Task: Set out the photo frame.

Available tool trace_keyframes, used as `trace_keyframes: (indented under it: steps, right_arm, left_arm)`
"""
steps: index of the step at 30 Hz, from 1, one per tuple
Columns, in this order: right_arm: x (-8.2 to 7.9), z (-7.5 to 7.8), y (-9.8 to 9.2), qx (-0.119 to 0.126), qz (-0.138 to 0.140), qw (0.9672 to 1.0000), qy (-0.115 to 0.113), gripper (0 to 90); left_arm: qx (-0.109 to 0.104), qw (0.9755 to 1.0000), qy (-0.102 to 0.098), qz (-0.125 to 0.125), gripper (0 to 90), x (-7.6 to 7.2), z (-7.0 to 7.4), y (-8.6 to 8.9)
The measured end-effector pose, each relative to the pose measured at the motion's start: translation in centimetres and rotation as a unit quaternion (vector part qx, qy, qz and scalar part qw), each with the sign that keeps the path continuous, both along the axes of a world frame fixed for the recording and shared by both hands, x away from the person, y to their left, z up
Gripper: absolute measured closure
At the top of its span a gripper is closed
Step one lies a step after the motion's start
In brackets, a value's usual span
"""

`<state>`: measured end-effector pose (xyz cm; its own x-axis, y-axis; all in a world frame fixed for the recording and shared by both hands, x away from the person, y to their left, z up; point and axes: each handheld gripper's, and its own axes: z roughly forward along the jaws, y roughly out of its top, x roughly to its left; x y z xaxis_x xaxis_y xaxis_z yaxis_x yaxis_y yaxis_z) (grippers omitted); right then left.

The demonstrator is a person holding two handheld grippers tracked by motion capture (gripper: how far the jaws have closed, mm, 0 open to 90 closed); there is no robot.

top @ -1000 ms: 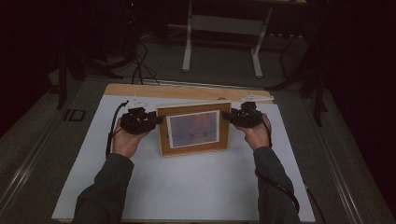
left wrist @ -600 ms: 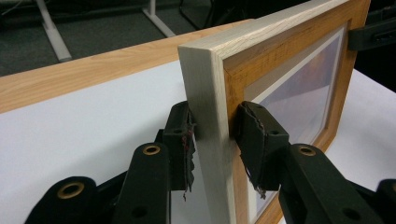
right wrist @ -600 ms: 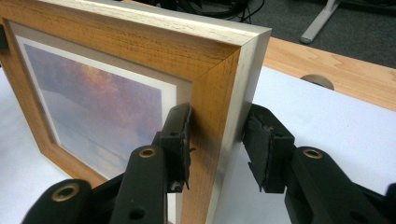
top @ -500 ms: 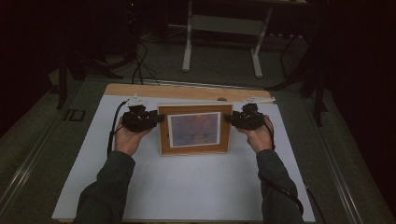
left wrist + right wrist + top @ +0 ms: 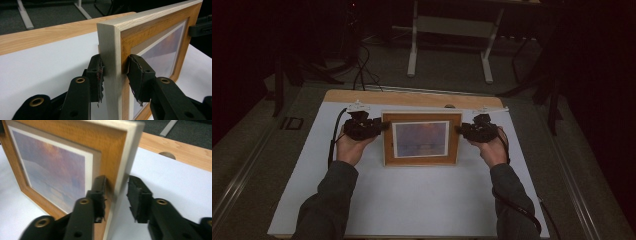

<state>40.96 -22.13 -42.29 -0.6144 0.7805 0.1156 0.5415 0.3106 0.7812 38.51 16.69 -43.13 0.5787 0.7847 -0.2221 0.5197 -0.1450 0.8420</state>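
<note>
Sleeves reach up from the near edge of the white mat (image 5: 412,200). Mid-mat stands the frame (image 5: 421,138), face toward the person. Left gripper (image 5: 379,127) is clamped on the frame's left edge, pads pressing front and back. Right gripper (image 5: 460,131) straddles the frame's right edge, jaws just closing in; one pad touches the front, the other stands just off the back. Beyond the frame, the table's wood strip (image 5: 412,98).

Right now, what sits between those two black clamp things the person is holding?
The wooden picture frame stands on the white tabletop between the left hand-held gripper and the right hand-held gripper; each straddles one side edge. The high view shows it.
</note>
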Motion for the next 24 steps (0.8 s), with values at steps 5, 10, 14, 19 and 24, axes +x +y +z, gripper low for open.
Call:
trace_keyframes:
  steps: [5,10,14,19,24]
  right_arm:
    - [-0.04,-0.28,-0.21,0.000,0.003,1.0000,0.002,71.1]
    - [0.09,-0.43,-0.22,0.007,0.006,1.0000,0.002,70.1]
    - [0.06,-0.66,-0.09,0.010,0.010,0.9999,0.002,66.8]
    - [0.07,-0.79,0.13,0.012,0.016,0.9998,0.001,60.1]
    - [0.49,-0.77,0.31,0.017,0.018,0.9997,0.002,49.8]
  left_arm:
    - [0.001,1.0000,-0.002,-0.003,65.4,0.03,-0.02,0.06]
    - [0.010,0.9998,-0.012,-0.012,65.6,0.10,-0.04,0.28]
    - [0.010,0.9998,-0.013,-0.009,65.5,0.14,-0.02,0.46]
    - [0.008,0.9998,-0.013,-0.009,65.2,0.21,-0.05,0.55]
    - [0.005,0.9999,-0.011,-0.009,65.3,0.25,-0.08,0.58]
